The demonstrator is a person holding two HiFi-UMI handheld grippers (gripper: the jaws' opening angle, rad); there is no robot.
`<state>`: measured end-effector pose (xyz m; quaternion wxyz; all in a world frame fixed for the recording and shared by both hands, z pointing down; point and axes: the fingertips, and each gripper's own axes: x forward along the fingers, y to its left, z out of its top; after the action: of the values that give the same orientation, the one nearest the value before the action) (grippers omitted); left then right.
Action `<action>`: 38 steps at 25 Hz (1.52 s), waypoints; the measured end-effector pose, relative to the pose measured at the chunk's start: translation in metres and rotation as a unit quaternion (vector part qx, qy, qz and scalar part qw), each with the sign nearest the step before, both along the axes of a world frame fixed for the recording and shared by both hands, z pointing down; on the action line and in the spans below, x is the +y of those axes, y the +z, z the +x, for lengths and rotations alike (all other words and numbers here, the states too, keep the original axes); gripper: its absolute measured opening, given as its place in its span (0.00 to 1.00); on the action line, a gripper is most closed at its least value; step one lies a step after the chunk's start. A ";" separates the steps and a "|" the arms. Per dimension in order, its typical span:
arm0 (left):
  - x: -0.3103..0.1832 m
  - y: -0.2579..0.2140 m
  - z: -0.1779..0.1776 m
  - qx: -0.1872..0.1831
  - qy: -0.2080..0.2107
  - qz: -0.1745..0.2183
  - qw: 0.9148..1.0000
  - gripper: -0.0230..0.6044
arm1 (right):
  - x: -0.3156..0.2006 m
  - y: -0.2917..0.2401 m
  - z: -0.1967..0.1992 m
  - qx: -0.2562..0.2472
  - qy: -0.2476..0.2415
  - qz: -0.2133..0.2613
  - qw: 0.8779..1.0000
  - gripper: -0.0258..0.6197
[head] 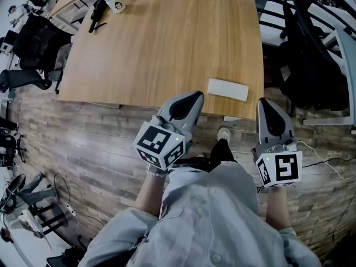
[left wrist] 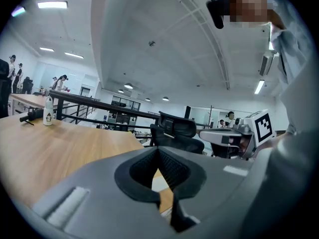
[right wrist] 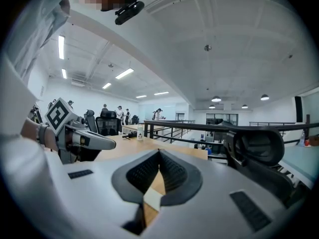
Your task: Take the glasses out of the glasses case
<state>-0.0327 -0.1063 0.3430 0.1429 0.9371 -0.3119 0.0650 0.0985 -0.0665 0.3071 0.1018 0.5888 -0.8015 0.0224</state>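
At the tips, the jaws of the left gripper [head: 196, 95] are pressed together with nothing between them, and the jaws of the right gripper [head: 265, 102] are closed the same way. Both tips point toward the near edge of the worktop [head: 167, 43]. Just beyond that edge the white glasses case [head: 227, 89] lies flat on the worktop, between the two tips and touched by neither.
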 end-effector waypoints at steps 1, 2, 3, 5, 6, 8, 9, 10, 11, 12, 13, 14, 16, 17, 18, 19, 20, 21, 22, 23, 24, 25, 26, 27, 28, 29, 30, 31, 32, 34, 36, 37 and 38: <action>-0.003 0.005 0.001 -0.003 -0.003 -0.005 1.000 0.04 | -0.004 0.002 0.002 0.000 -0.003 -0.002 1.000 0.04; -0.007 0.010 0.003 -0.006 -0.006 -0.011 1.000 0.04 | -0.008 0.004 0.004 -0.001 -0.005 -0.004 1.000 0.04; -0.010 0.015 0.004 -0.009 -0.009 -0.017 1.000 0.04 | -0.011 0.006 0.006 -0.001 -0.008 -0.007 1.000 0.04; -0.016 0.025 0.007 -0.017 -0.014 -0.028 0.999 0.04 | -0.018 0.010 0.010 -0.001 -0.015 -0.013 1.000 0.04; -0.018 0.030 0.009 -0.022 -0.015 -0.033 0.999 0.04 | -0.021 0.014 0.011 -0.001 -0.018 -0.016 1.000 0.04; -0.022 0.042 0.010 -0.036 -0.018 -0.040 0.998 0.04 | -0.028 0.020 0.015 -0.001 -0.022 -0.020 1.000 0.04; -0.024 0.048 0.011 -0.045 -0.019 -0.043 0.998 0.04 | -0.031 0.022 0.017 0.000 -0.023 -0.020 1.000 0.04; -0.026 0.055 0.012 -0.053 -0.021 -0.047 0.997 0.04 | -0.034 0.023 0.019 0.001 -0.024 -0.020 1.000 0.04; -0.028 0.061 0.013 -0.060 -0.022 -0.051 0.997 0.04 | -0.037 0.024 0.020 0.003 -0.027 -0.020 0.999 0.04; -0.030 0.068 0.013 -0.067 -0.024 -0.055 0.996 0.04 | -0.040 0.025 0.021 0.005 -0.030 -0.021 0.999 0.04; -0.031 0.075 0.013 -0.073 -0.025 -0.061 0.995 0.04 | -0.043 0.027 0.022 0.006 -0.033 -0.023 0.999 0.04; -0.033 0.081 0.014 -0.078 -0.026 -0.067 0.994 0.04 | -0.046 0.028 0.024 0.005 -0.035 -0.024 0.999 0.04; -0.037 0.095 0.015 -0.083 -0.028 -0.081 0.993 0.04 | -0.052 0.032 0.026 0.006 -0.038 -0.028 0.999 0.04; -0.038 0.101 0.015 -0.087 -0.028 -0.088 0.992 0.04 | -0.055 0.033 0.027 0.008 -0.040 -0.029 0.999 0.04; -0.040 0.108 0.016 -0.090 -0.028 -0.095 0.991 0.04 | -0.058 0.035 0.028 0.011 -0.042 -0.030 0.999 0.04; -0.041 0.114 0.017 -0.093 -0.028 -0.103 0.990 0.04 | -0.060 0.036 0.029 0.014 -0.042 -0.031 0.999 0.04; -0.042 0.120 0.017 -0.094 -0.027 -0.111 0.989 0.04 | -0.062 0.038 0.029 0.016 -0.043 -0.033 0.998 0.04; -0.043 0.126 0.017 -0.095 -0.028 -0.120 0.988 0.04 | -0.063 0.039 0.030 0.018 -0.044 -0.034 0.998 0.04; -0.044 0.131 0.017 -0.096 -0.029 -0.128 0.987 0.04 | -0.065 0.041 0.030 0.019 -0.045 -0.036 0.998 0.04; -0.045 0.137 0.017 -0.099 -0.029 -0.135 0.985 0.04 | -0.066 0.043 0.031 0.018 -0.047 -0.037 0.998 0.04; -0.047 0.143 0.018 -0.103 -0.029 -0.141 0.984 0.04 | -0.068 0.045 0.031 0.019 -0.048 -0.039 0.998 0.04; -0.047 0.148 0.019 -0.108 -0.028 -0.146 0.983 0.04 | -0.070 0.047 0.032 0.019 -0.050 -0.042 0.998 0.04; -0.048 0.154 0.020 -0.112 -0.026 -0.152 0.982 0.04 | -0.072 0.049 0.032 0.022 -0.052 -0.045 0.997 0.04; -0.048 0.159 0.021 -0.116 -0.025 -0.157 0.980 0.04 | -0.073 0.052 0.033 0.026 -0.052 -0.049 0.997 0.04; -0.047 0.164 0.022 -0.119 -0.024 -0.163 0.979 0.04 | -0.074 0.055 0.033 0.032 -0.052 -0.052 0.997 0.04; -0.046 0.168 0.022 -0.123 -0.023 -0.168 0.978 0.04 | -0.074 0.058 0.034 0.040 -0.053 -0.054 0.996 0.04; -0.045 0.173 0.022 -0.127 -0.022 -0.172 0.977 0.04 | -0.074 0.061 0.033 0.052 -0.056 -0.055 0.996 0.04; -0.044 0.177 0.023 -0.131 -0.022 -0.176 0.975 0.04 | -0.075 0.064 0.032 0.066 -0.061 -0.055 0.994 0.04; -0.043 0.180 0.023 -0.134 -0.022 -0.180 0.974 0.04 | -0.075 0.067 0.031 0.082 -0.067 -0.056 0.993 0.04; -0.041 0.187 0.025 -0.138 -0.022 -0.189 0.972 0.04 | -0.076 0.077 0.027 0.119 -0.085 -0.062 0.987 0.04; -0.040 0.193 0.027 -0.143 -0.022 -0.196 0.970 0.04 | -0.076 0.091 0.022 0.156 -0.108 -0.073 0.979 0.04; -0.040 0.196 0.027 -0.146 -0.022 -0.200 0.969 0.04 | -0.076 0.098 0.019 0.174 -0.119 -0.080 0.974 0.04; -0.040 0.198 0.029 -0.147 -0.023 -0.202 0.968 0.04 | -0.075 0.106 0.017 0.192 -0.130 -0.087 0.969 0.04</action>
<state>-0.0042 -0.1462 0.5410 0.2833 0.8615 -0.3310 0.2607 0.1157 -0.1417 0.4129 0.3070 0.4615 -0.8316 -0.0350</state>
